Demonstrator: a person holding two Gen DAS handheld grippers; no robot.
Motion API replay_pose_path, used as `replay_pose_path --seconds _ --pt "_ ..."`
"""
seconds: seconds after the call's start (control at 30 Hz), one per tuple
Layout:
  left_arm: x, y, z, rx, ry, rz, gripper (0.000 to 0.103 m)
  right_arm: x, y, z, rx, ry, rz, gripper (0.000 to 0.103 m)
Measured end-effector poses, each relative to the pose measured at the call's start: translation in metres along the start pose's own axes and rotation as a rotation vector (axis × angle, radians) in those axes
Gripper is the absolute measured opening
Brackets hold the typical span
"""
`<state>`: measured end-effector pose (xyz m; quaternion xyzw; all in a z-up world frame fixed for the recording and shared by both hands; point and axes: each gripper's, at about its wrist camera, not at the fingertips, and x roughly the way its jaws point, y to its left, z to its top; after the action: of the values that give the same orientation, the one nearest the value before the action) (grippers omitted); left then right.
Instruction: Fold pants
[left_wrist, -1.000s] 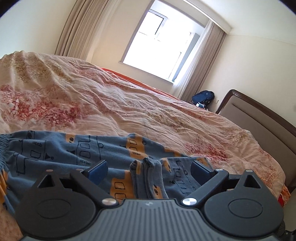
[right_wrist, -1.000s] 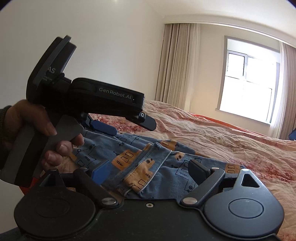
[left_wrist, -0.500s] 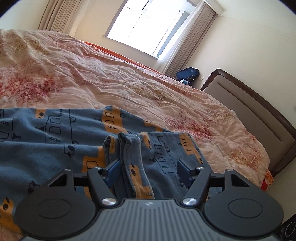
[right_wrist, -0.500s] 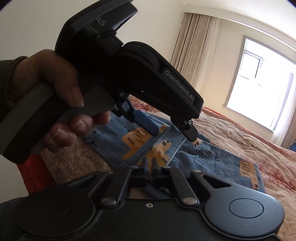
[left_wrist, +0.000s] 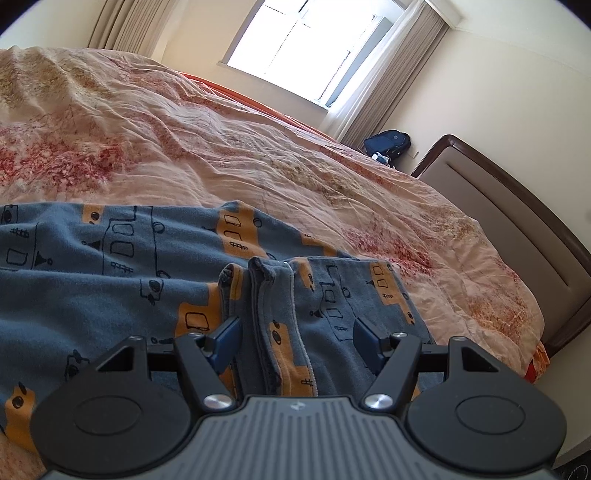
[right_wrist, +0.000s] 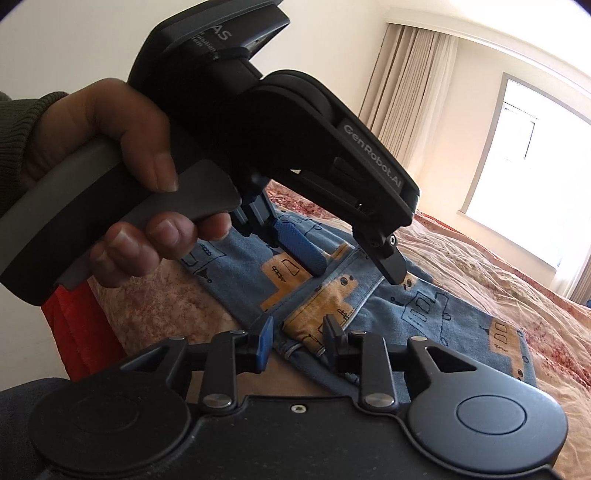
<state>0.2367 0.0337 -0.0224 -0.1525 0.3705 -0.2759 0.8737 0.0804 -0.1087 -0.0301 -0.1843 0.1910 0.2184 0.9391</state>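
The blue pants (left_wrist: 110, 266) with orange bus prints lie on the bed, also in the right wrist view (right_wrist: 436, 317). My left gripper (left_wrist: 295, 338) is open, its fingers either side of the bunched leg hems (left_wrist: 273, 306). It also shows from the side in the right wrist view (right_wrist: 354, 262), held by a hand (right_wrist: 122, 177) just above the pants. My right gripper (right_wrist: 297, 341) stands partly open around the near hem edge (right_wrist: 306, 332), not clamped on it.
A wrinkled floral duvet (left_wrist: 221, 140) covers the bed. A brown headboard (left_wrist: 517, 206) stands at the right, a blue backpack (left_wrist: 388, 142) lies by the window (left_wrist: 295, 48). Curtains (right_wrist: 410, 92) hang along the far wall. Red fabric (right_wrist: 81, 332) hangs at the bed edge.
My right gripper shut half a second ago and has now partly reopened. My left gripper has tilted down over the hems and stays open.
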Motion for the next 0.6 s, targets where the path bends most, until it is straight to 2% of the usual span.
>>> replay_pose_path --seconds 0.1,0.13,0.2,0.23,0.37,0.47,0.5,0.53,0.6 --pt "0.000 -0.001 0.000 -0.002 0.000 -0.001 0.071 -0.001 0.002 0.000 -0.009 -0.003 -0.009 0.030" --pt "0.000 -0.001 0.000 -0.004 0.001 -0.002 0.071 -0.001 0.001 0.000 -0.005 -0.005 -0.014 0.027" --pt "-0.001 -0.001 0.000 -0.010 -0.001 -0.003 0.071 -0.001 -0.001 0.001 0.014 -0.012 -0.023 0.015" --pt "-0.002 -0.001 0.000 -0.015 -0.001 -0.005 0.071 -0.003 -0.003 0.001 0.029 -0.024 -0.013 0.006" --pt "-0.006 0.004 0.001 -0.060 -0.001 -0.023 0.071 -0.014 -0.007 0.005 0.063 -0.075 -0.022 0.005" --pt "-0.007 0.011 -0.003 -0.094 0.004 -0.023 0.070 -0.028 -0.017 0.008 0.132 -0.111 0.007 0.005" --pt "-0.006 0.012 -0.005 -0.100 0.003 -0.016 0.063 -0.032 -0.020 0.008 0.156 -0.114 0.027 0.005" --pt "-0.006 0.012 -0.006 -0.103 0.001 -0.001 0.049 -0.034 -0.021 0.009 0.172 -0.112 0.040 0.005" --pt "-0.004 0.011 -0.008 -0.101 0.005 0.009 0.034 -0.035 -0.020 0.009 0.176 -0.110 0.052 0.005"
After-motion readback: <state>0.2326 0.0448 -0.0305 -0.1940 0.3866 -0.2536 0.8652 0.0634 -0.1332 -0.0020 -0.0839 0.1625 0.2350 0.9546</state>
